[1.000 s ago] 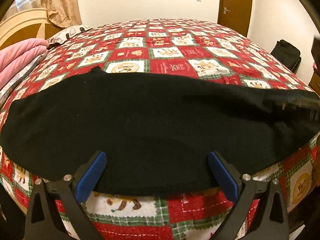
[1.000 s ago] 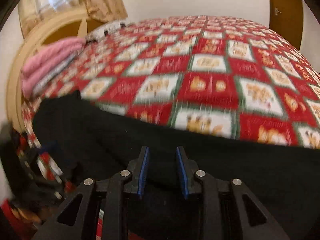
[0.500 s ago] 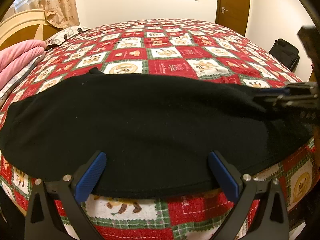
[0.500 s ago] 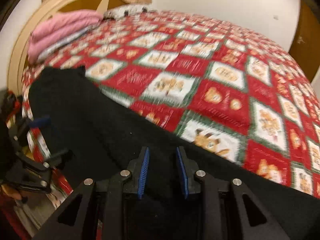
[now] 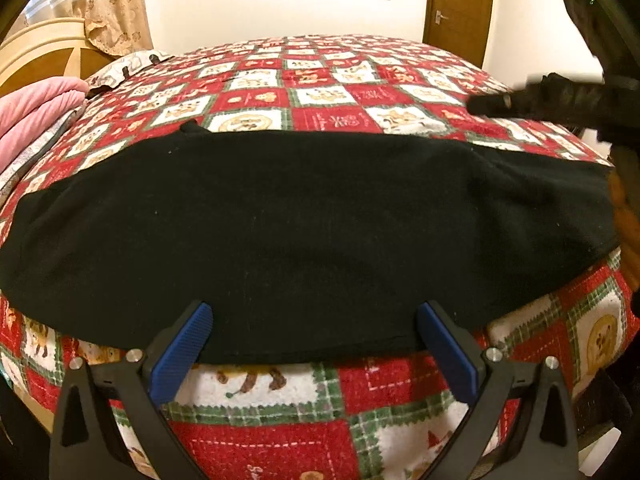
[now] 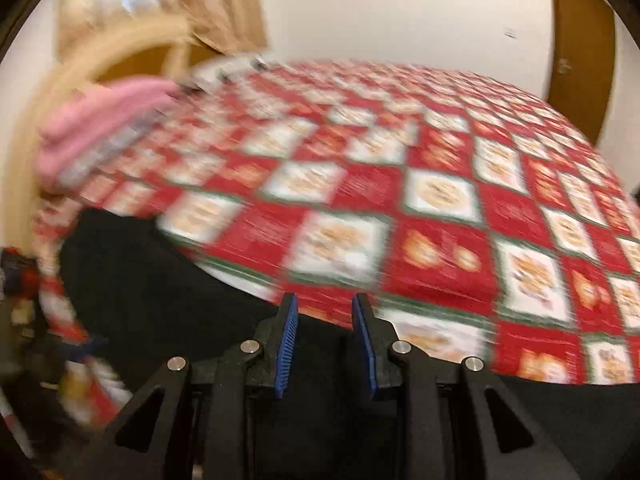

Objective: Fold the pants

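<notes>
Left wrist | one black pants (image 5: 304, 220) on bed (image 5: 320, 80) | left tool (image 5: 316, 340) released | right tool (image 6: 325, 344) apparently grasping pants

So the bed (image 5: 340, 80) takes up most of the view, covered by a red, white and green checkered quilt (image 5: 256, 98) with little bear prints. Black pants (image 5: 300, 232) are spread flat across the near edge, running left to right. Over by the headboard (image 5: 36, 52) there's a folded pink blanket (image 5: 32, 112) and a patterned pillow (image 5: 128, 64).

Black fingers (image 5: 448, 354), ribbed blue pads, silver screws.
</notes>
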A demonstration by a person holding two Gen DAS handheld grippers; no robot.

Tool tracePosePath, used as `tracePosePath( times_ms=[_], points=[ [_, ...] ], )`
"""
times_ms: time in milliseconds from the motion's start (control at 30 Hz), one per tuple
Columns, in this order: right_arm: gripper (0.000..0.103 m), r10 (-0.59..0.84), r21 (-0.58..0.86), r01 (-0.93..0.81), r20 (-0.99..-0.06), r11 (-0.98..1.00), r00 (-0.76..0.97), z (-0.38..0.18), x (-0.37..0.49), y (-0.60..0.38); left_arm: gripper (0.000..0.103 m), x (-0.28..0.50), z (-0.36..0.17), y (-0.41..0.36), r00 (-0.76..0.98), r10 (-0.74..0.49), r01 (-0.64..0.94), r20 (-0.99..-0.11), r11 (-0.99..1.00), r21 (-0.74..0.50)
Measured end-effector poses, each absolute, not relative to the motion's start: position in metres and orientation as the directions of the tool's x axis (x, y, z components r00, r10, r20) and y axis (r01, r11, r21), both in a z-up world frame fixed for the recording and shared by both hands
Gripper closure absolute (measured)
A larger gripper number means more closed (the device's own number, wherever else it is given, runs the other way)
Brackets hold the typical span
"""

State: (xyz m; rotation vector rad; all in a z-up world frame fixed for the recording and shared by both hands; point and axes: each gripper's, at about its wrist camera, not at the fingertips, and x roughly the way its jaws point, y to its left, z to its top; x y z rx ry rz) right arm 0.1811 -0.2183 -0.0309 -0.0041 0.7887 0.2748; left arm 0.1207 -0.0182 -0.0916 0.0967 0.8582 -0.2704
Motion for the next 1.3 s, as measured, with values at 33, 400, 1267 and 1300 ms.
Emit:
tracePosePath(
  times_ms=[33, 400, 1267, 1300],
  points=[
    [0.073, 0.297, 0.129, -0.295, -0.703, 0.947, 0.646, -0.031, 0.180, -0.206, 0.000, 0.121, -0.092, -0.019, 0.624, -0.193, 0.270, -0.757, 0.963, -0.023],
    [0.073, 0.388, 0.290, -0.258, -0.700, 0.922, 0.600, -0.062, 0.209, -0.157, 0.000, 0.117, -0.067, 0.033, 0.671, -0.166, 0.198, -0.723, 0.979, -0.041],
    [0.040, 0.215, 0.515, 0.036, -0.420, 0.856, 0.882, 0.003, 0.071, -0.304, 0.000, 0.141, -0.049, 0.083, 0.740, 0.003, 0.001, -0.672, 1.000, 0.005],
    [0.040, 0.159, 0.516, 0.087, -0.414, 0.852, 0.896, 0.007, 0.061, -0.324, 0.000, 0.143, -0.049, 0.074, 0.738, -0.011, 0.022, -0.674, 1.000, 0.009]
  ],
)
